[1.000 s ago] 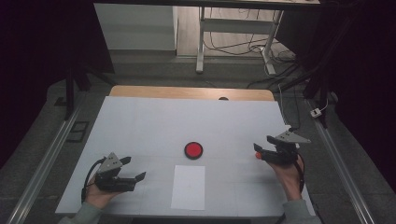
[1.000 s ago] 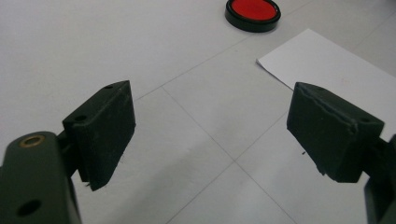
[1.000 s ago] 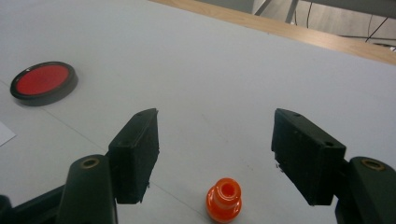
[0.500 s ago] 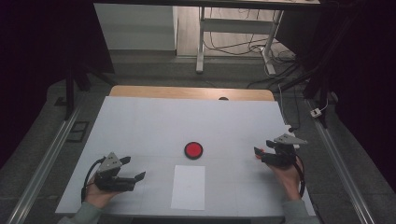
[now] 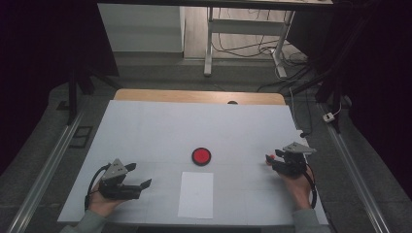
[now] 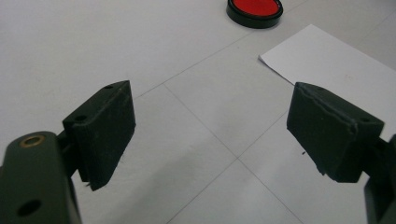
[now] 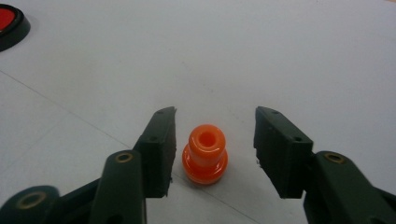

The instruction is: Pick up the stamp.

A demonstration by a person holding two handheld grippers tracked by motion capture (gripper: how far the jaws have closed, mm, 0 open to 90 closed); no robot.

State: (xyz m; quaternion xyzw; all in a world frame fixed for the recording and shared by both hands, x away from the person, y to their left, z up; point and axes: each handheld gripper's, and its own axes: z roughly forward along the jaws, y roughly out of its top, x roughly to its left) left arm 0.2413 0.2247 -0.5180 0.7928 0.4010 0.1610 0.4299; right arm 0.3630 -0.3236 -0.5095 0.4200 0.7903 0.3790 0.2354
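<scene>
A small orange stamp-like knob [image 7: 205, 158] stands upright on the white table between the jaws of my right gripper [image 7: 215, 151]. Its jaws have just been closing around the knob; a small gap remains on each side, so the pads do not press on it. From above, the right gripper [image 5: 273, 158] sits at the table's right, with the orange knob [image 5: 277, 156] at its tips. My left gripper [image 5: 141, 185] rests low at the front left, open, with nothing between its wide-apart jaws [image 6: 210, 135]. A round red pad in a black case [image 5: 201, 156] lies mid-table.
A white sheet of paper [image 5: 196, 194] lies near the front edge, just right of the left gripper, and shows as the paper [image 6: 336, 65] beyond its jaws. The red pad [image 6: 255, 8] lies farther off. The table's right edge [image 5: 311, 179] runs close by the right hand.
The right gripper has sunk toward the table and its jaws have narrowed around the orange knob. The left gripper has stayed put.
</scene>
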